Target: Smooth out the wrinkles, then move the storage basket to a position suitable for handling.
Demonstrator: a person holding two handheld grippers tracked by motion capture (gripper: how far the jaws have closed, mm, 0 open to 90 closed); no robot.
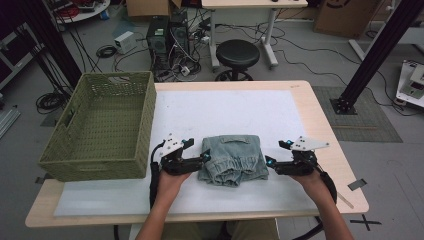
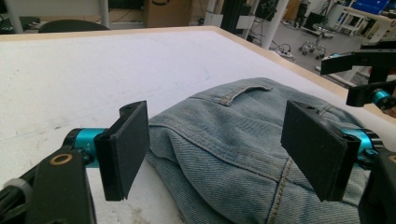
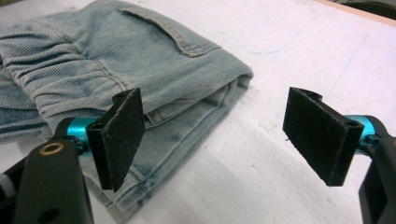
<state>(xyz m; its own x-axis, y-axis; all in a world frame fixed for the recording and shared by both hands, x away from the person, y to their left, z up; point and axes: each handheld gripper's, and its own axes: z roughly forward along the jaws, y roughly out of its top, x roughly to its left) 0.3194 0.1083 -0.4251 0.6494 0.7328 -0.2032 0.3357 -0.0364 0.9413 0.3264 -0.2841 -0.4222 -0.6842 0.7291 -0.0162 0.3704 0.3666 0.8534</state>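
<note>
The workshop floor behind the table (image 1: 320, 125) was strewn with cables, a black stool and computer towers, while the table's white mat carried folded denim jeans (image 1: 233, 160) near its front edge and a green woven basket (image 1: 102, 127) overhanging its left end. The left gripper (image 1: 205, 157) stood at the jeans' left edge with its jaws wide apart, pads clear of the cloth and holding nothing. The right gripper (image 1: 270, 162) sat just beside the right edge, its jaws also spread and empty. The risk I saw was in lifting: pinching only the top layer at either side would likely let the fold sag open. An uneven lift could spill the bundle before it reached the basket.
</note>
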